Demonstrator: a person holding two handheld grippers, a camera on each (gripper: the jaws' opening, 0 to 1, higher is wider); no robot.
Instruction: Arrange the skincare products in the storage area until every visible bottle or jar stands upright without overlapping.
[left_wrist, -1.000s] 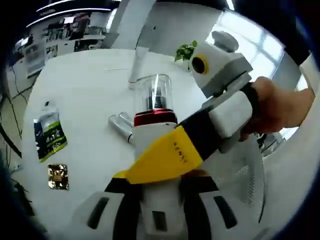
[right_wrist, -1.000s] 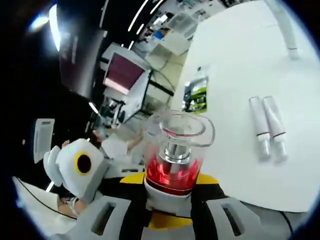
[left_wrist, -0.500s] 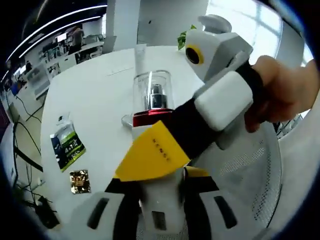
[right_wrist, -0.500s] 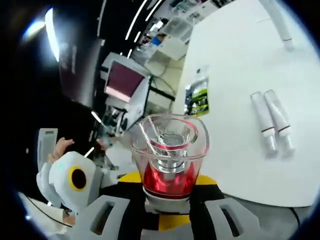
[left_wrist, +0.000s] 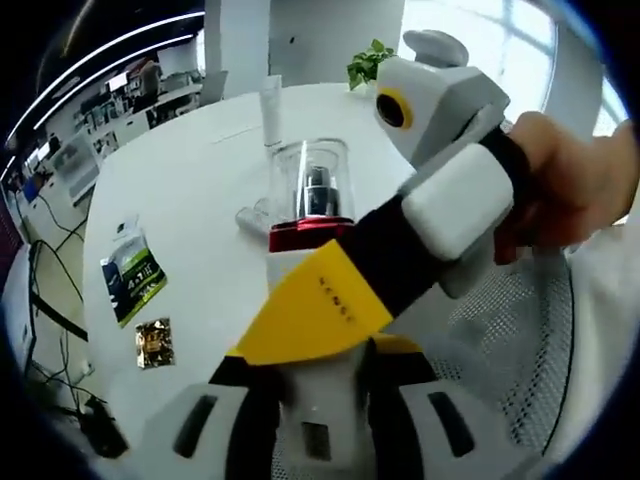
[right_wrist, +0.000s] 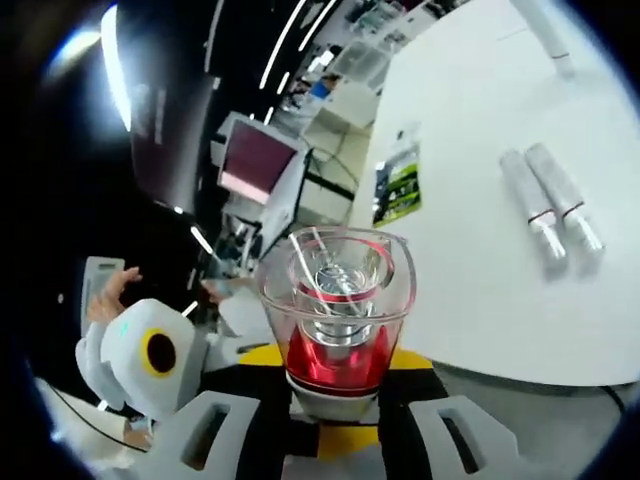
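Clearly both grippers grip one thing: a white pump bottle with a red band and a clear plastic cap (left_wrist: 311, 190). In the left gripper view the left gripper (left_wrist: 318, 400) has its jaws closed against the white body of the bottle, which rises straight ahead of it with the clear cap at the far end. The right gripper (left_wrist: 330, 300) comes in from the right of that view, its yellow and black jaw lying across the bottle just beyond the left gripper's jaws, and a person's hand (left_wrist: 570, 190) wraps its handle.

Seen from the right gripper view, the right gripper (right_wrist: 330, 420) clamps the same white pump bottle (right_wrist: 335, 320) near its base, the red part and the silver pump under the clear cap pointing away from the camera. The left gripper (right_wrist: 150, 365) shows to the lower left of it.

Beyond the bottle lies the round white counter (left_wrist: 200, 180). Two slim silver tubes with red rings (right_wrist: 555, 210) lie side by side on it, touching, to the right of the held bottle. A green and dark sachet (left_wrist: 133, 283) lies flat to the left, with a small gold foil packet (left_wrist: 153, 343) near it, closer to the counter's edge. A tall white tube (left_wrist: 270, 100) stands upright farther ahead.
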